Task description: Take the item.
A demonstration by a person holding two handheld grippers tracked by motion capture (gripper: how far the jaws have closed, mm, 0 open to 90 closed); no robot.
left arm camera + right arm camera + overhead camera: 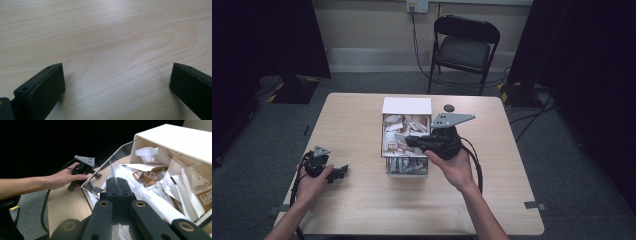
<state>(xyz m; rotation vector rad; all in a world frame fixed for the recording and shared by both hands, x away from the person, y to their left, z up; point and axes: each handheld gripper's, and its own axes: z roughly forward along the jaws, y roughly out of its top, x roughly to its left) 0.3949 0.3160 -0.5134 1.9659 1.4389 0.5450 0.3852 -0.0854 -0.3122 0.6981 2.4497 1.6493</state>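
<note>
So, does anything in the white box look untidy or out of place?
Yes. The white open-top box holds white and brown paper packets heaped crookedly, not stacked. The right tongs are shut on a thin white packet edge.

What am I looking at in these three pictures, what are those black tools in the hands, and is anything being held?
A person sits at a wooden table holding a hand-held gripper in each hand: a black tool with two jaws that pinch. One picture is taken from above; the other two come from small cameras riding on the grippers, looking along their jaws.

On the table stands a box with clear walls and a white cover at the far end, full of white and brown paper packets. A small dark round thing lies beside it.

The right gripper is over the box, its jaws shut on a thin white packet that sticks up between them. The left gripper rests on the bare table, jaws wide open, holding nothing.
</note>
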